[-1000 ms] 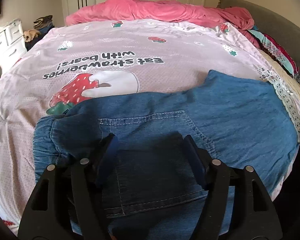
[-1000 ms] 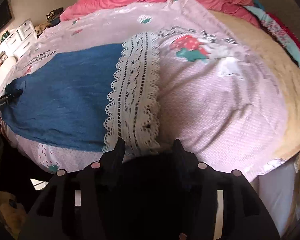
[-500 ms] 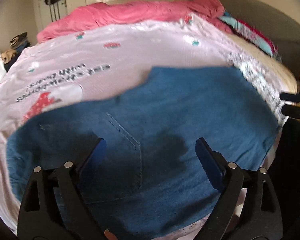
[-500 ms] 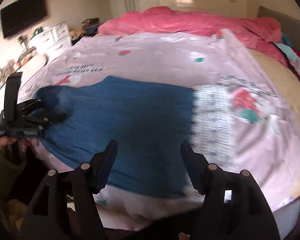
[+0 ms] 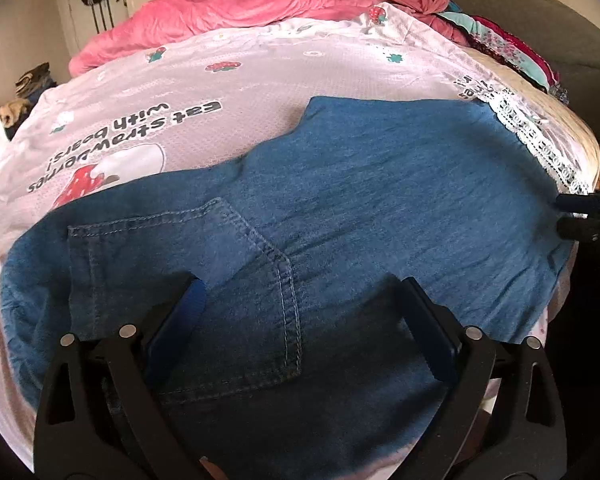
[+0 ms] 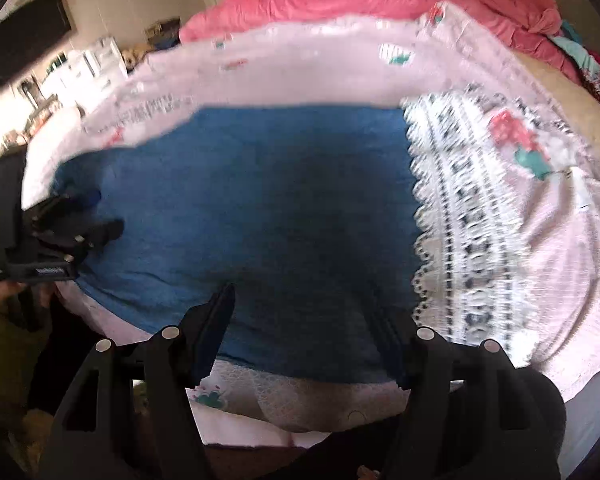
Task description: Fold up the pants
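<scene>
Blue denim pants (image 5: 340, 208) lie flat on the pink strawberry bedspread (image 5: 228, 92), back pocket (image 5: 204, 280) up, waistband to the left. My left gripper (image 5: 300, 292) is open and hovers over the pocket, holding nothing. My right gripper (image 6: 304, 304) is open above the leg end of the pants (image 6: 260, 184); that view is blurred. The right gripper's fingertips (image 5: 580, 216) show at the right edge of the left wrist view, by the leg hem. The left gripper (image 6: 96, 212) shows at the waist end.
A crumpled pink duvet (image 5: 260, 8) lies along the far side of the bed. A white lace border (image 6: 452, 216) runs beside the pants' hem. Patterned bedding (image 5: 508, 40) and a grey headboard are at the right. White drawers (image 6: 96, 64) stand at the far left.
Both grippers have opened wider and moved over the pants. The right gripper swung left from the lace border to the leg end. The pants lie flatter; the bunched waistband is smoothed out.
</scene>
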The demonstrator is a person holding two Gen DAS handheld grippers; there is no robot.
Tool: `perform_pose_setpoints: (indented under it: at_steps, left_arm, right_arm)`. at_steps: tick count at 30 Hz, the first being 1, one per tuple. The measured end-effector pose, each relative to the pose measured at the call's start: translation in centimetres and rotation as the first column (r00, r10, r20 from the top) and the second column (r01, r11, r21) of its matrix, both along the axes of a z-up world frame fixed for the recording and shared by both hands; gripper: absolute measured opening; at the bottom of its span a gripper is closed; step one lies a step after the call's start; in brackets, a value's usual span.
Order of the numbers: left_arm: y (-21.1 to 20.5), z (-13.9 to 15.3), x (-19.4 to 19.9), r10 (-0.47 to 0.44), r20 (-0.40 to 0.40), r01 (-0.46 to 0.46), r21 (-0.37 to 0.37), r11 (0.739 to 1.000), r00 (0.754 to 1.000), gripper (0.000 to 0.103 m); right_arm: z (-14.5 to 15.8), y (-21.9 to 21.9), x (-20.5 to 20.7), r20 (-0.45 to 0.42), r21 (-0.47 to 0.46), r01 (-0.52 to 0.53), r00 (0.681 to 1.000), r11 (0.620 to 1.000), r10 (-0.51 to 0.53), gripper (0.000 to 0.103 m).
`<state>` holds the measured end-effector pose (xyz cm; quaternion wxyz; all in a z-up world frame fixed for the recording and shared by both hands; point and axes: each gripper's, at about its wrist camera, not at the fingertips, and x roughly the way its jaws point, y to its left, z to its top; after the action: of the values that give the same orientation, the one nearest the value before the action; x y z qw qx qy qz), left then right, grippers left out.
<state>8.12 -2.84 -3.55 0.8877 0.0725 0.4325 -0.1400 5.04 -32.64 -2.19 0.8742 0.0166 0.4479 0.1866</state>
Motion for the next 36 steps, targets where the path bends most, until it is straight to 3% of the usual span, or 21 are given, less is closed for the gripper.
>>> perform_pose_setpoints:
  at_steps: [1, 2, 3, 13, 21, 32, 36]
  left_arm:
    - [0.0, 0.5, -0.3, -0.007, 0.007, 0.007, -0.019, 1.0, 1.0, 0.091]
    - [0.0, 1.0, -0.7, -0.012, 0.014, 0.013, -0.036, 0.999, 1.0, 0.091]
    - [0.0, 1.3, -0.9, -0.015, 0.018, 0.015, -0.047, 0.999, 1.0, 0.091]
    - [-3.7, 4.9, -1.4, -0.102, 0.063, 0.107, -0.097, 0.99, 0.993, 0.093]
    - [-11.6, 6.4, 2.1, -0.266, 0.063, 0.268, -0.038, 0.963, 0.962, 0.093]
    - [-22.2, 4.5, 10.2, -0.431, -0.065, 0.432, -0.011, 0.902, 0.9, 0.093]
    - [-24.1, 3.5, 12.3, -0.459, -0.098, 0.459, -0.027, 0.888, 0.883, 0.093]
  right_arm:
    - [0.4, -0.3, -0.4, 0.017, 0.012, 0.004, 1.0, 1.0, -0.005, 0.068]
    - [0.9, -1.1, -0.9, 0.038, 0.023, 0.024, 0.999, 0.999, -0.024, 0.081]
    - [1.3, -1.9, -1.4, 0.057, 0.025, 0.053, 0.997, 0.998, -0.054, 0.084]
    - [1.7, -8.8, -3.8, 0.078, 0.061, 0.246, 0.965, 0.967, -0.25, 0.084]
    - [0.6, -10.4, -3.8, 0.041, 0.124, 0.264, 0.962, 0.957, -0.27, 0.084]
    - [-0.7, -10.4, -1.2, -0.066, 0.2, 0.288, 0.957, 0.936, -0.281, 0.084]
    - [-1.0, -9.8, -0.3, -0.085, 0.171, 0.275, 0.961, 0.946, -0.264, 0.084]
